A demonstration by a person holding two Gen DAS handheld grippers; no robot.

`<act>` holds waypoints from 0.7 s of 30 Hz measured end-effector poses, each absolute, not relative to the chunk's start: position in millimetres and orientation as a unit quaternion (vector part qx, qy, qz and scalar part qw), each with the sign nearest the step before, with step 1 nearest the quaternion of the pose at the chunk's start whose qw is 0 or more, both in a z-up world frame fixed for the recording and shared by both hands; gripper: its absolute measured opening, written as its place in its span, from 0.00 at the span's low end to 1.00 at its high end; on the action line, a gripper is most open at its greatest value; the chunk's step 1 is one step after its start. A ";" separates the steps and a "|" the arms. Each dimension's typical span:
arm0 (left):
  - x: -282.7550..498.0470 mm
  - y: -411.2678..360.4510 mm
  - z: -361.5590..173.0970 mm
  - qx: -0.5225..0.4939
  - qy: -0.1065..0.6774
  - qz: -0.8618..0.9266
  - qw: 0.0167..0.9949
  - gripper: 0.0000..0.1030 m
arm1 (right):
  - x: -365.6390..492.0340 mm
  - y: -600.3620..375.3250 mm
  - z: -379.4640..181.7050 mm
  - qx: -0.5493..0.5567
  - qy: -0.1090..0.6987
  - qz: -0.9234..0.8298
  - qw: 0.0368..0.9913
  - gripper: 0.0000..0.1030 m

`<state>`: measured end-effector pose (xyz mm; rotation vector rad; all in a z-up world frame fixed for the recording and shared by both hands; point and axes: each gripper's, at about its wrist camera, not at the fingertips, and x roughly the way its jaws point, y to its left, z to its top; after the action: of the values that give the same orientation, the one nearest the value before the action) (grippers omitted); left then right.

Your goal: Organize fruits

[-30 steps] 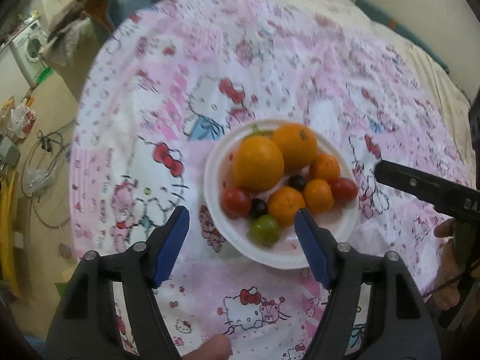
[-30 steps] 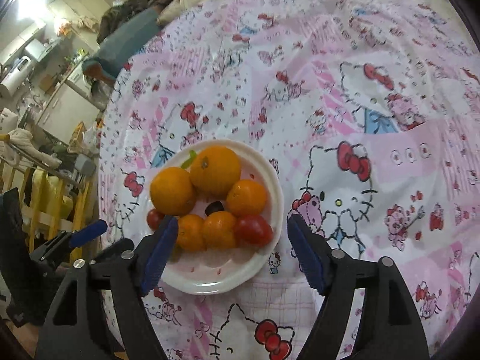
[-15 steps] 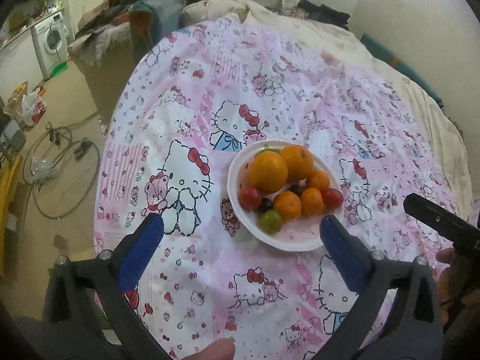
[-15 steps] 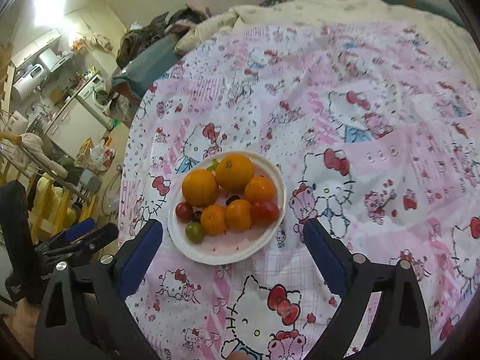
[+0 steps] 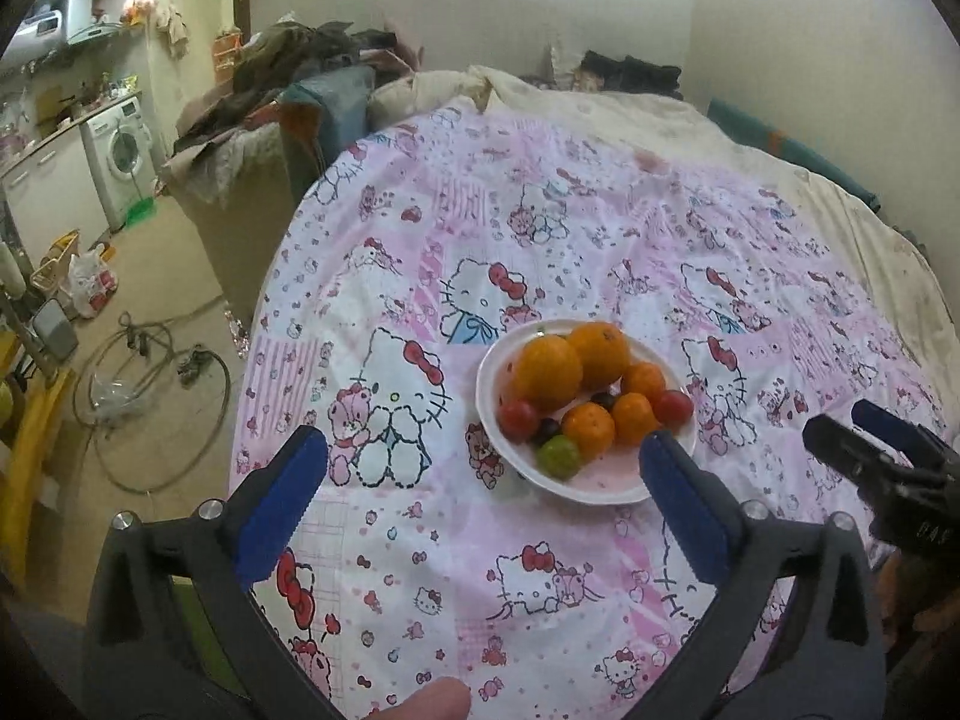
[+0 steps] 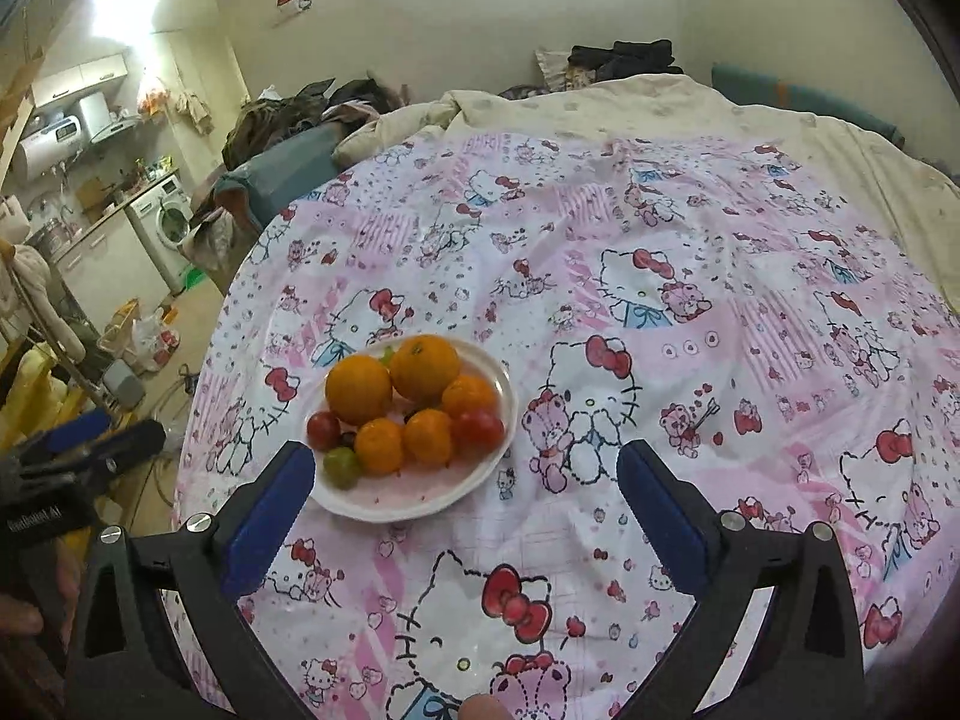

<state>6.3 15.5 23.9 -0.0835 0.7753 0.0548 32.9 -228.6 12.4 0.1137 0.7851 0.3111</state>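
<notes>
On the white plate (image 5: 600, 495) all the fruits (image 5: 591, 384) sit heaped, so sorting looks done to me, my left gripper (image 5: 480, 501) and right gripper (image 6: 465, 498) both hanging wide apart, empty, near its rim.

A white plate (image 5: 491, 387) held two large orange fruits (image 5: 547, 363), three smaller orange ones (image 5: 588, 429), two red tomatoes (image 5: 518, 419), a green one (image 5: 558, 456) and dark grapes (image 5: 546, 426) on a pink-and-white cartoon-cat sheet (image 5: 420, 252), framed by blue-padded black grippers (image 5: 483, 483).
</notes>
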 end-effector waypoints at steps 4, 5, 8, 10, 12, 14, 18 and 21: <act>7.6 18.2 18.2 -0.050 0.386 0.031 0.920 1.00 | 32.3 -226.5 11.3 0.048 0.377 0.145 0.914 1.00; 8.1 18.8 17.1 -0.052 0.388 0.031 0.919 1.00 | 32.5 -225.7 10.6 0.047 0.377 0.144 0.914 1.00; 8.1 18.9 16.6 -0.053 0.389 0.031 0.919 1.00 | 32.8 -222.1 8.4 0.039 0.378 0.143 0.914 1.00; 8.0 18.1 16.3 -0.053 0.387 0.028 0.920 1.00 | 32.0 -219.3 7.3 0.031 0.378 0.144 0.914 1.00; 7.5 16.2 16.5 -0.051 0.387 0.025 0.920 1.00 | 31.6 -218.0 7.4 0.028 0.376 0.144 0.915 1.00; 7.3 14.8 16.6 -0.051 0.387 0.022 0.920 1.00 | 31.8 -217.0 7.8 0.027 0.375 0.144 0.915 1.00; 6.7 12.1 19.1 -0.049 0.383 0.015 0.922 1.00 | 32.2 -217.4 6.3 0.032 0.380 0.146 0.913 1.00; 6.5 11.1 19.7 -0.049 0.383 0.014 0.922 1.00 | 32.0 -217.8 5.8 0.032 0.380 0.146 0.913 1.00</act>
<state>6.5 11.1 19.7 -0.1002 0.7872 0.0280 32.1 -217.8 5.8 0.0669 0.7822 0.3009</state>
